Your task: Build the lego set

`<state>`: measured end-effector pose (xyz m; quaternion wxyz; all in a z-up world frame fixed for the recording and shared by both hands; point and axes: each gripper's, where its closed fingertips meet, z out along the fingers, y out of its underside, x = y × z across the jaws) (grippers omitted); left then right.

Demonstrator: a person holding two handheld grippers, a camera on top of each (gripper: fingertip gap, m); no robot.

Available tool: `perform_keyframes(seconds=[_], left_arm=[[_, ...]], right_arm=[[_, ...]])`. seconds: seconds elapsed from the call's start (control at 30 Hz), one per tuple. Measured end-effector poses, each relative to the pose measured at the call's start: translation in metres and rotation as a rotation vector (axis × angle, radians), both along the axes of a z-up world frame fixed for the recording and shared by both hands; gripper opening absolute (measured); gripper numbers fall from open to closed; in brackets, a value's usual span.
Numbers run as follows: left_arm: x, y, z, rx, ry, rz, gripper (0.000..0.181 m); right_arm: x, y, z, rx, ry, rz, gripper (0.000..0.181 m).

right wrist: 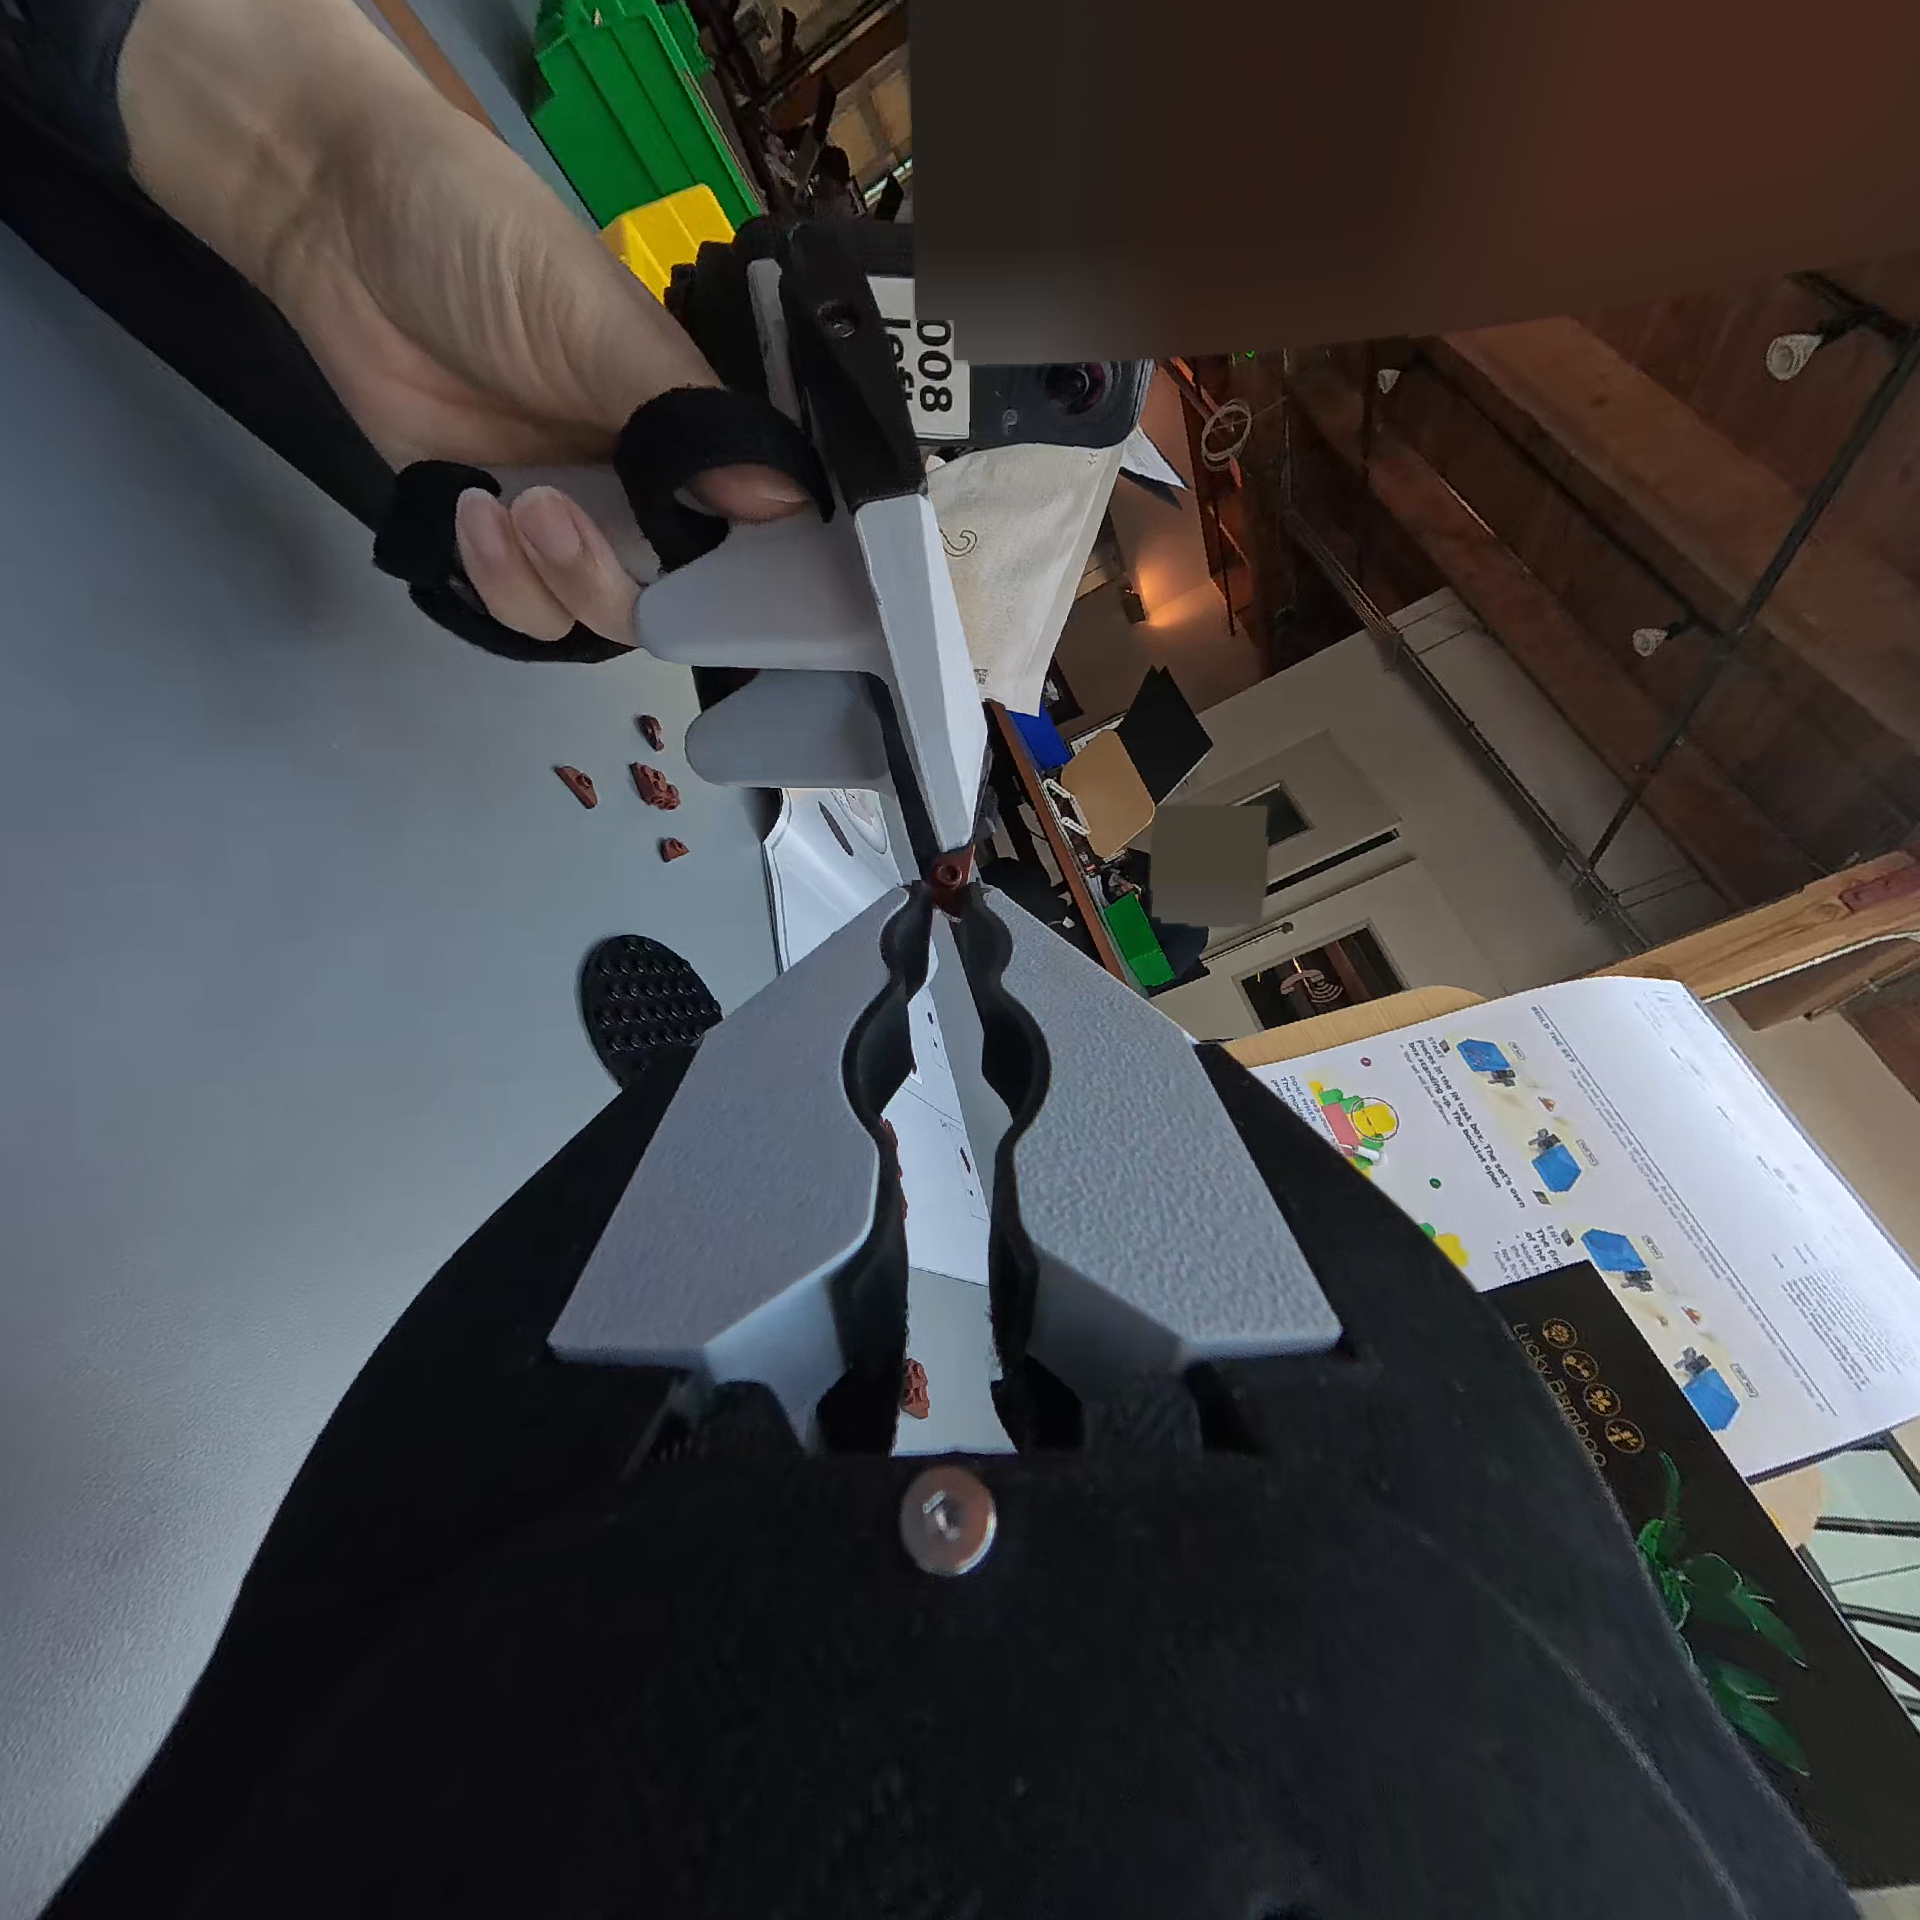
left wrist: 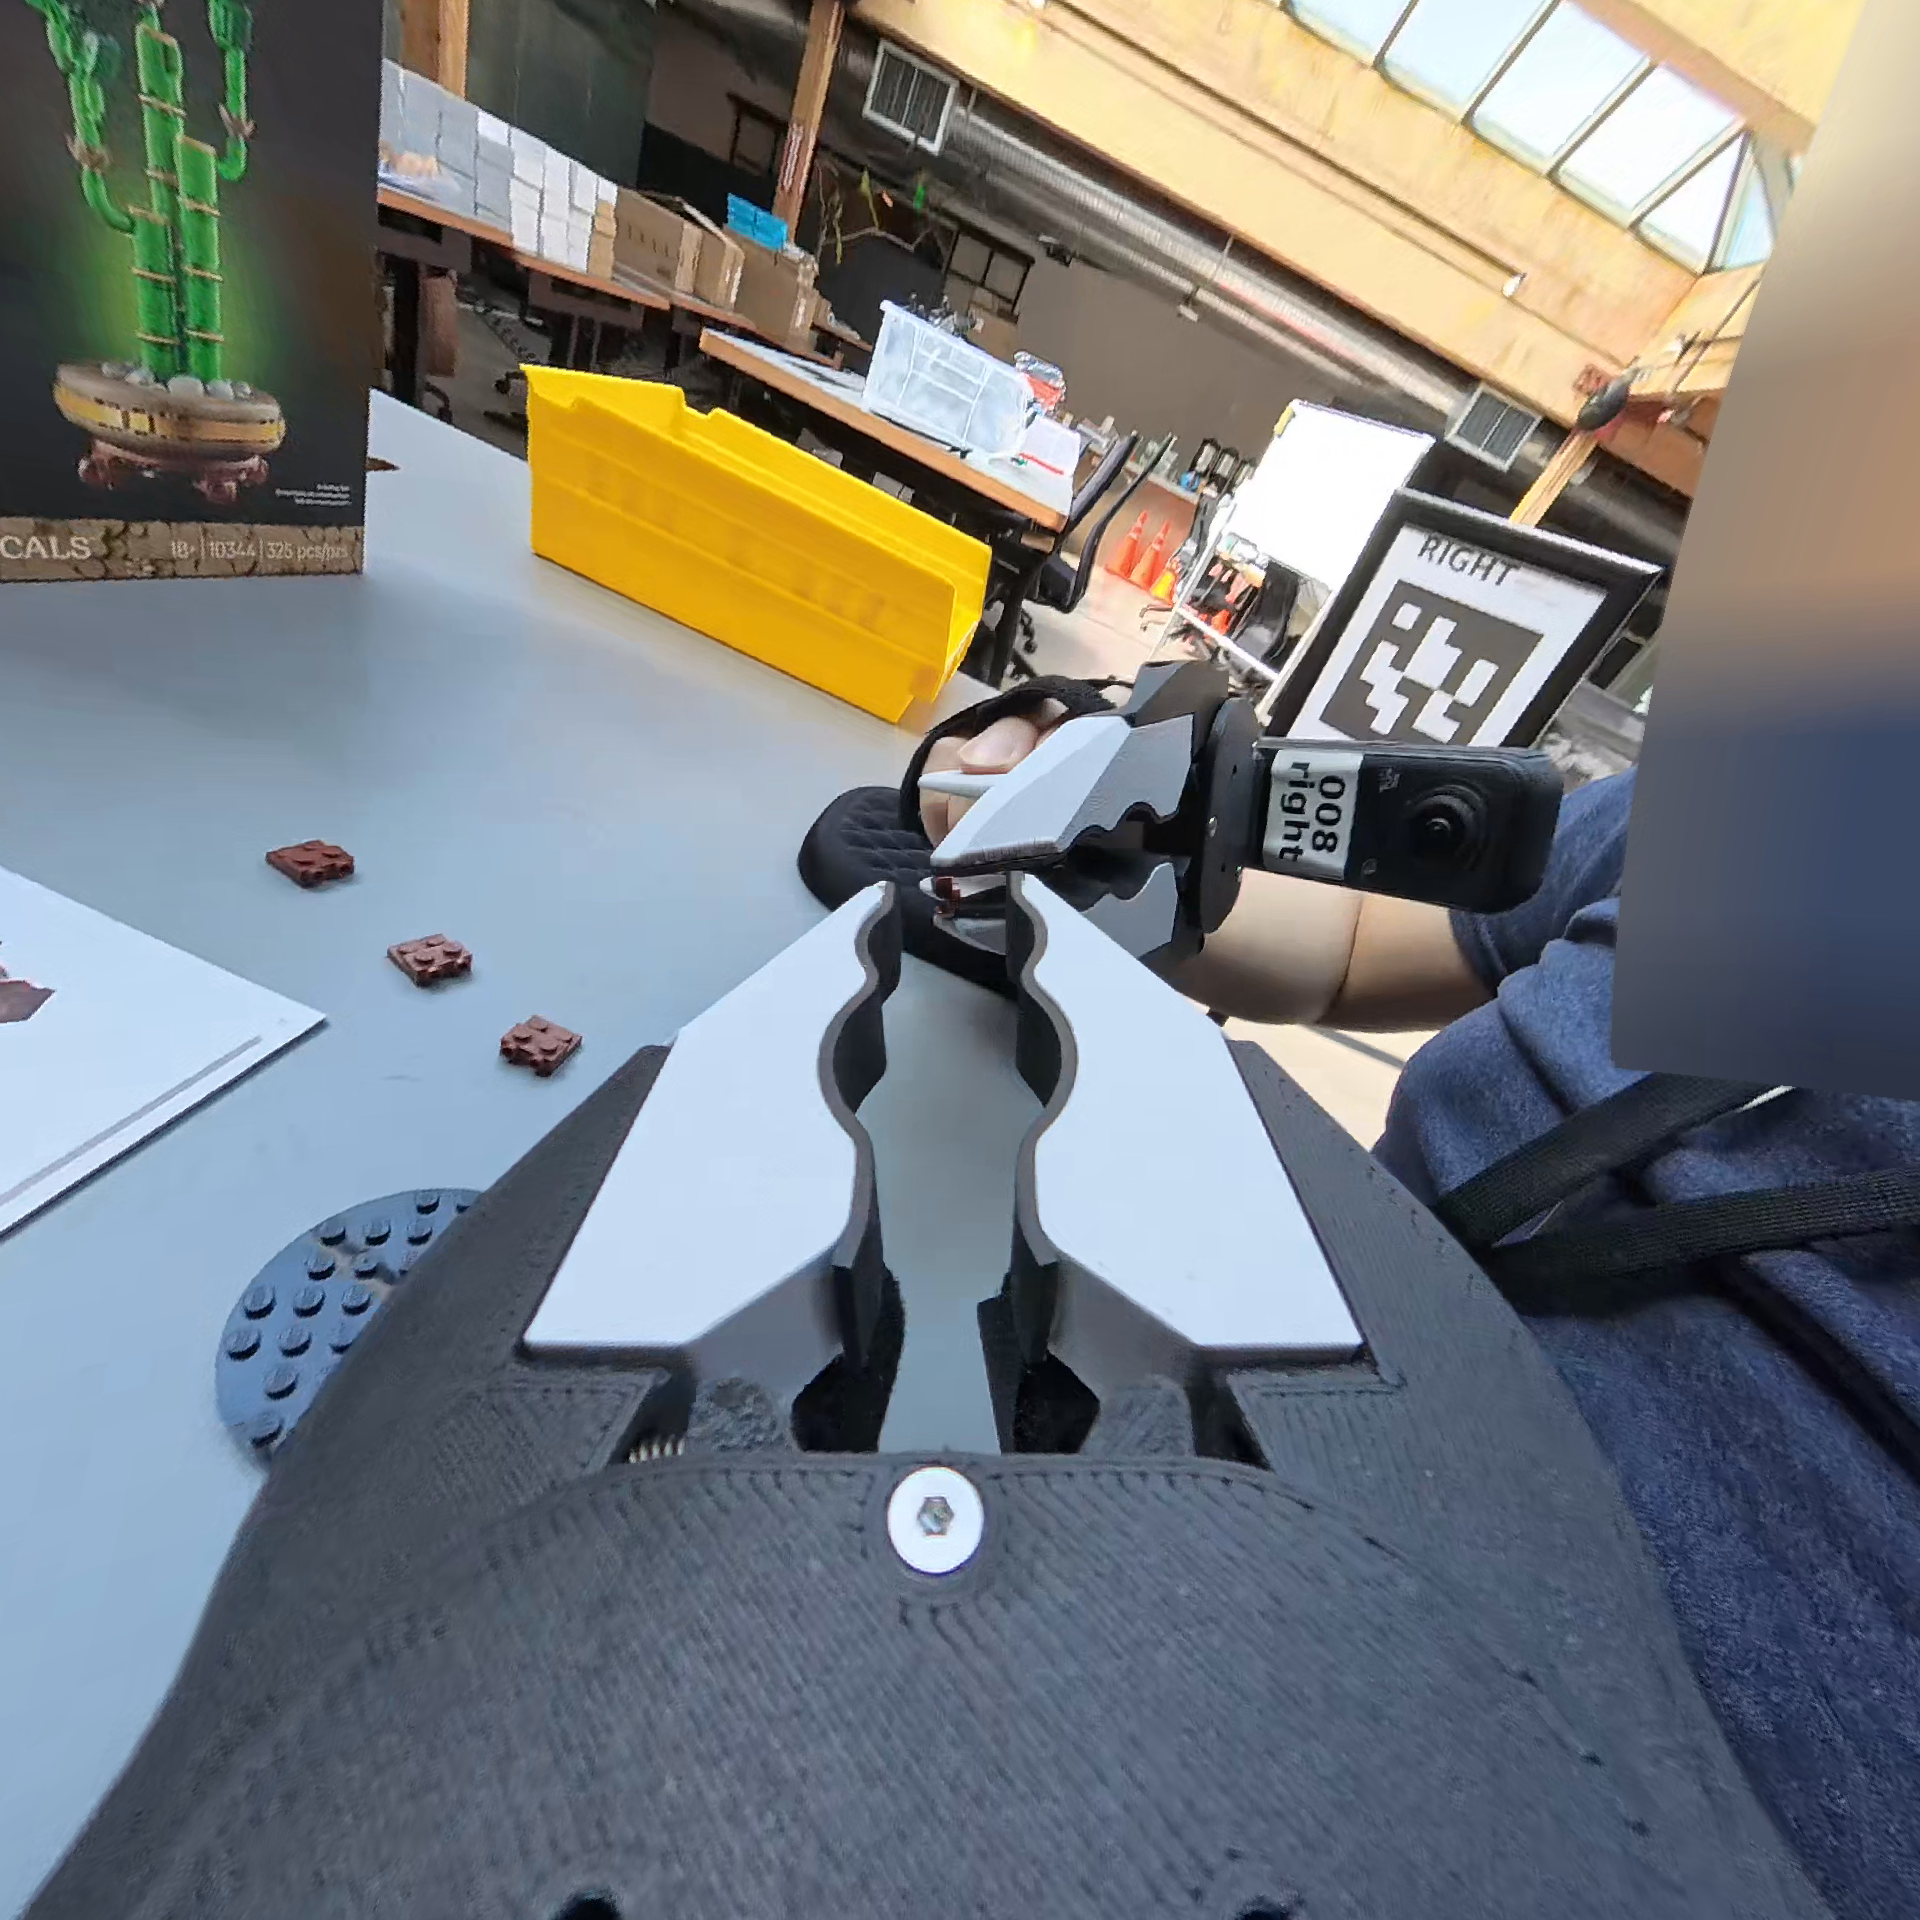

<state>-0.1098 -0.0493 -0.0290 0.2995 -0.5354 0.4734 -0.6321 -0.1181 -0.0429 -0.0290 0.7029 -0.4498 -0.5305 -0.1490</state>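
Brick: small, reddish-brown, held in the air above the table, at the point where my two grippers meet tip to tip.

L gripper: fingers nearly together at the tips, a narrow gap between them. Tips reach the brick. In the R wrist view this gripper comes in from above and its tips pinch the brick's upper side. Grip looks closed on the brick.

R gripper: fingers converge to a point, tips almost touching, brick sitting right at them. In the L wrist view it shows with fingers stacked one above the other, brick clamped between. Closed on the brick.

Other parts on table, L wrist view:
- 3 brown plates, loose, well apart from each other.
- Round dark plate, studs up, part hidden by the L gripper body. Also seen in R wrist view.
- Booklet, open, at the left edge.
- Set box, upright, far left.
- Yellow bin, beyond the plates.

R wrist view: more small brown pcs lie on the table near the L hand. Printed sheet at right.
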Motion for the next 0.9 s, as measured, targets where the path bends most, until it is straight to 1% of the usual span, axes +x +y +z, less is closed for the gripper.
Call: perform_keyframes(seconds=[0.03,0.07,0.1,0.13,0.3,0.43,0.47,0.53,0.6,0.63,0.7,0.77,0.87,0.9], left_arm=[[0.002,-0.001,0.0,-0.02,-0.001,-0.021,0.012],[0.003,0.0,-0.002,-0.034,0.012,-0.025,0.011],[0.004,0.003,-0.003,-0.04,0.023,-0.02,0.005],[0.004,0.004,-0.004,-0.045,0.028,-0.024,0.003],[0.006,0.006,-0.006,-0.073,0.046,-0.038,0.003],[0.008,0.008,-0.003,-0.093,0.081,-0.099,0.003],[0.009,0.01,-0.001,-0.086,0.09,-0.114,0.003],[0.008,0.021,0.01,-0.064,0.084,-0.116,0.002],[0.002,0.043,0.028,-0.012,0.07,-0.078,0.002],[-0.002,0.059,0.041,0.023,0.064,-0.045,0.003],[-0.013,0.091,0.079,0.073,0.021,0.029,0.002],[-0.021,0.116,0.118,0.093,0.003,0.064,0.002],[-0.023,0.142,0.165,0.126,-0.018,0.124,0.002],[-0.022,0.149,0.179,0.143,-0.035,0.161,0.002]], right_arm=[[0.001,0.001,0.0,-0.009,0.012,-0.001,0.005],[0.002,0.002,0.0,-0.021,0.018,-0.003,0.005],[0.002,0.003,-0.002,-0.027,0.017,-0.006,0.005],[0.002,0.003,-0.002,-0.024,0.015,-0.007,0.005],[0.005,0.005,-0.004,-0.064,0.049,0.009,0.005],[0.007,0.008,-0.001,-0.076,0.094,0.009,0.006],[0.009,0.009,0.001,-0.079,0.114,0.006,0.008],[0.017,0.014,0.012,-0.075,0.199,-0.011,0.026],[0.027,0.022,0.016,-0.135,0.28,-0.014,0.029],[0.032,0.028,0.016,-0.166,0.301,-0.013,0.03],[0.039,0.048,0.017,-0.263,0.303,0.006,0.029],[0.045,0.078,0.023,-0.4,0.292,0.016,0.03],[0.059,0.134,0.048,-0.526,0.31,0.035,0.032],[0.063,0.154,0.051,-0.584,0.301,0.031,0.035]])
